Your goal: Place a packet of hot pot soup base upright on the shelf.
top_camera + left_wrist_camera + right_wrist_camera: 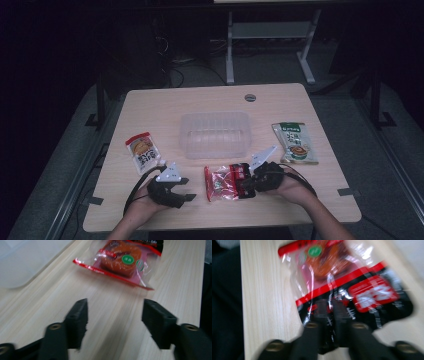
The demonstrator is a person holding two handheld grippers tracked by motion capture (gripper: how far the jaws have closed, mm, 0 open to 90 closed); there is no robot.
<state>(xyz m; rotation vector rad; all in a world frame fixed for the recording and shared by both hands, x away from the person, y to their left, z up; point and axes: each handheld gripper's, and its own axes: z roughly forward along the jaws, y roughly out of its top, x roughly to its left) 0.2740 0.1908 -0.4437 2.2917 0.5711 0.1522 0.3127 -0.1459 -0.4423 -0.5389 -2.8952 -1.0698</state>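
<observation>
A red and black snack packet (220,183) of clear film lies flat on the wooden table (150,107) near the front edge. My right gripper (245,182) comes in from the right, and its jaws pinch the packet's black end. In the right gripper view the two jaws of the right gripper (329,307) stand almost together with the packet (329,267) film between them; the picture is blurred. My left gripper (189,189) rests to the packet's left, open. In the left gripper view my left gripper (115,315) has bare wood between its jaws, and the packet (122,260) lies ahead, apart from them.
A clear plastic container (214,134) stands mid-table behind the packet, and its corner (15,265) appears in the left gripper view. An orange and white packet (142,151) lies at the left, a green packet (295,142) at the right. The table's front edge is close under both hands.
</observation>
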